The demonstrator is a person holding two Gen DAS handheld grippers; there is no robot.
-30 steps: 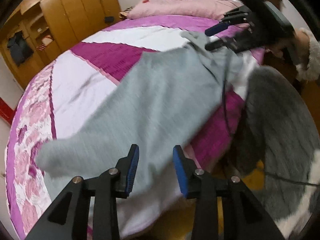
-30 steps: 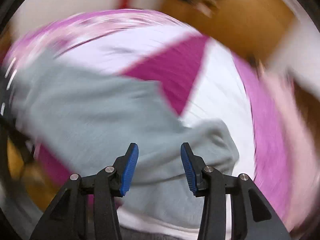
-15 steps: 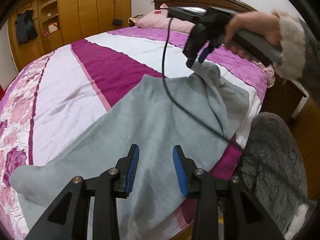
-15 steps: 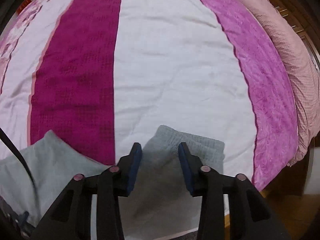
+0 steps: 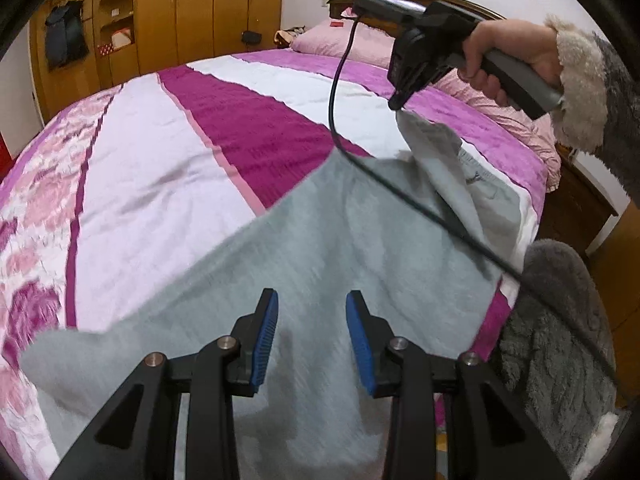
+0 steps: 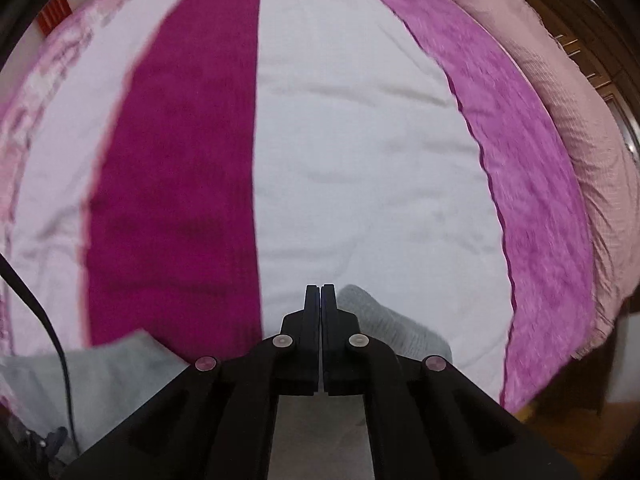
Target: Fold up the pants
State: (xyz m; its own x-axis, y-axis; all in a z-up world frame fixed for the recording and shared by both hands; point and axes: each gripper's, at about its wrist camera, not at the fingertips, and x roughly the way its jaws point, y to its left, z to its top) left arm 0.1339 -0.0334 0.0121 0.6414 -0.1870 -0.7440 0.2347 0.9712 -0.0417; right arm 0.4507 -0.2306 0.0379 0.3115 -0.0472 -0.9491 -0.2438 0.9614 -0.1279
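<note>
Grey pants [image 5: 320, 240] lie spread along the near edge of the bed, legs running to the lower left. My left gripper [image 5: 308, 324] is open and empty, hovering just above the middle of the pants. My right gripper [image 5: 400, 102] is shut on the waistband corner and holds it lifted off the bed at the right. In the right wrist view its jaws [image 6: 321, 292] are pressed together, with grey waistband [image 6: 380, 320] showing beside them.
The bed [image 5: 180, 152] has a white, magenta and pink striped cover with pink pillows [image 5: 344, 40] at the headboard. Wooden wardrobes [image 5: 160, 12] stand at the back left. A black cable [image 5: 400, 184] hangs across the pants. A grey fleece sleeve [image 5: 552, 340] is at the right.
My right gripper has closed on the waistband corner and lifted it. My left gripper has stayed open over the pants.
</note>
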